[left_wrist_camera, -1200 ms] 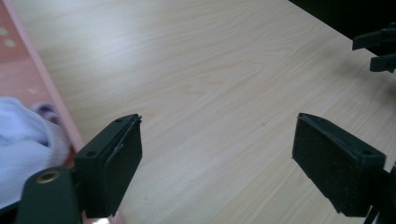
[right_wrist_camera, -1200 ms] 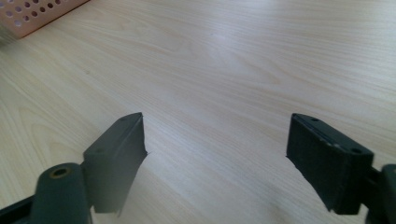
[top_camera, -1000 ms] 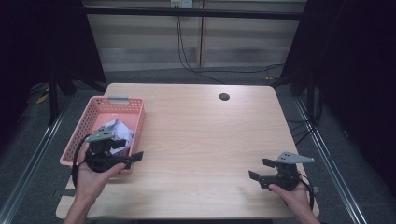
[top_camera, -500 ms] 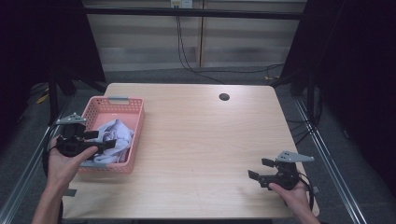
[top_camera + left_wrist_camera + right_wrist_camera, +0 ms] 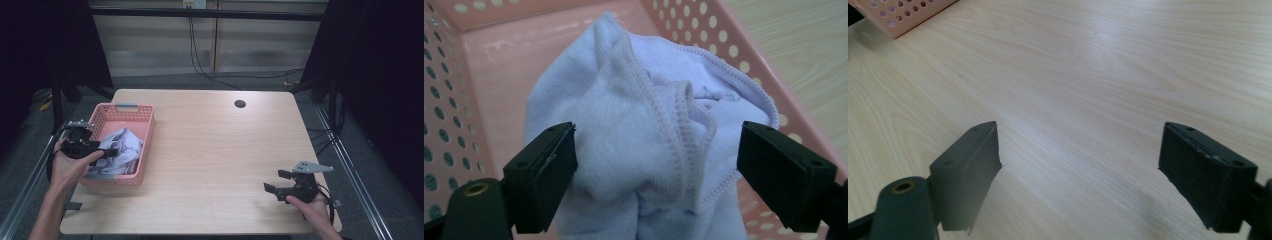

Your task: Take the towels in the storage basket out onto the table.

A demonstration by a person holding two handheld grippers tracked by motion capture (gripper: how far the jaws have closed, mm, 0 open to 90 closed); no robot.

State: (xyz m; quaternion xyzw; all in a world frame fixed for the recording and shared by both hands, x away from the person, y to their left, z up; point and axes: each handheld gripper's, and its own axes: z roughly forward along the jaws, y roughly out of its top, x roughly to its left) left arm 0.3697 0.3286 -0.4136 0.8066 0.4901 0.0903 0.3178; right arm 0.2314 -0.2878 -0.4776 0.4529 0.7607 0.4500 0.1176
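Observation:
A pink perforated basket (image 5: 145, 131) stands on the left side of the wooden table (image 5: 215, 145). Inside it lies a crumpled pale lilac cloth (image 5: 122, 145) with stitched hems. My left gripper (image 5: 111, 150) hovers over the basket's left rim, open. In the left gripper view its jaws stand wide to either side of the cloth (image 5: 644, 135), with the basket wall (image 5: 454, 75) behind. My right gripper (image 5: 275, 182) is open near the table's front right corner, held low over bare wood (image 5: 1088, 90) with nothing between its jaws.
A round dark hole (image 5: 240, 104) marks the tabletop near the far edge. A corner of the basket (image 5: 908, 15) peeks in at the top left of the right gripper view. Cables trail on the floor behind the table.
My left gripper has swung from the basket's front right side to its left rim and now points at the cloth. The right gripper has barely moved.

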